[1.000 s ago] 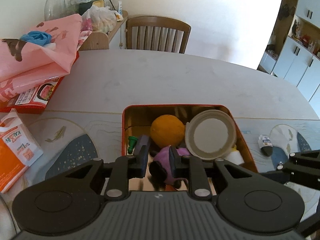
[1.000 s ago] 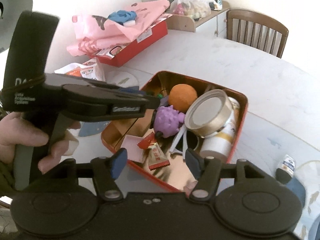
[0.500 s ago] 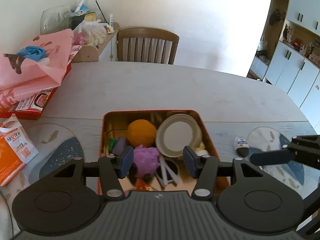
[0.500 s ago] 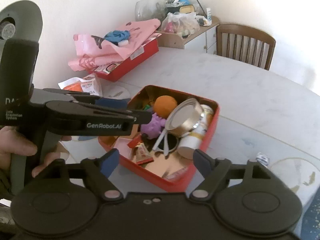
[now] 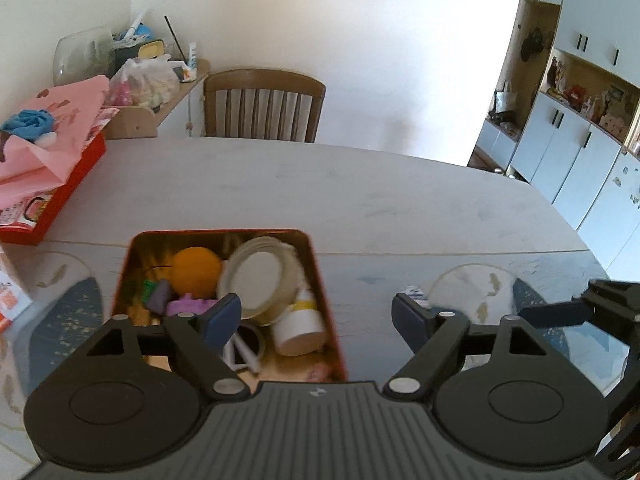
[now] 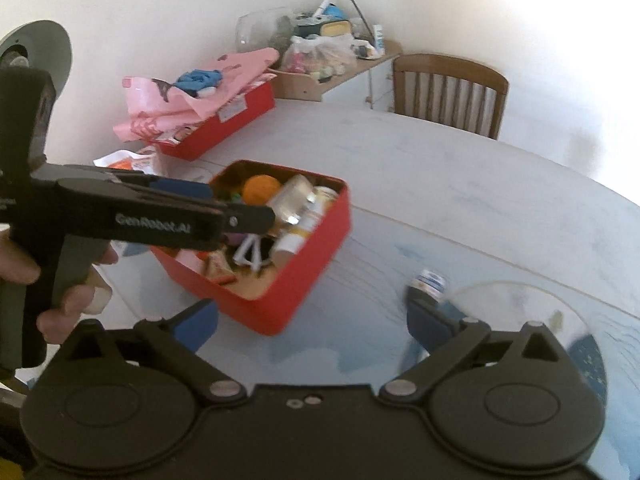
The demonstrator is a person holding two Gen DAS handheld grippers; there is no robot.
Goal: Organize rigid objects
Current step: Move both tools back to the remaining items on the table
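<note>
A red tin box (image 5: 326, 304) (image 6: 316, 256) stands on the table, filled with an orange ball (image 5: 198, 270) (image 6: 260, 190), a purple spiky toy (image 5: 188, 305), a round metal tin (image 5: 260, 276) (image 6: 294, 196), a white bottle (image 5: 298, 322) and other small items. My left gripper (image 5: 316, 316) hangs above the box's near right corner, its jaws opening with nothing held. My right gripper (image 6: 312, 320) is to the right of the box, jaws opening and empty. A small dark tube with a white label (image 6: 430, 280) (image 5: 412, 292) lies on the table by its right finger.
A red box (image 6: 224, 128) draped with pink paper (image 5: 48, 140) sits at the far left. An orange-and-white packet (image 5: 8, 300) lies at the left edge. A wooden chair (image 5: 262, 106) stands behind the table. White cupboards (image 5: 576, 152) line the right wall. A hand (image 6: 60, 280) grips the left gripper's handle.
The left gripper let go of the purple toy, opened and pulled back and right from the box. The right gripper also opened wider and drew back; the box looks smaller in both views.
</note>
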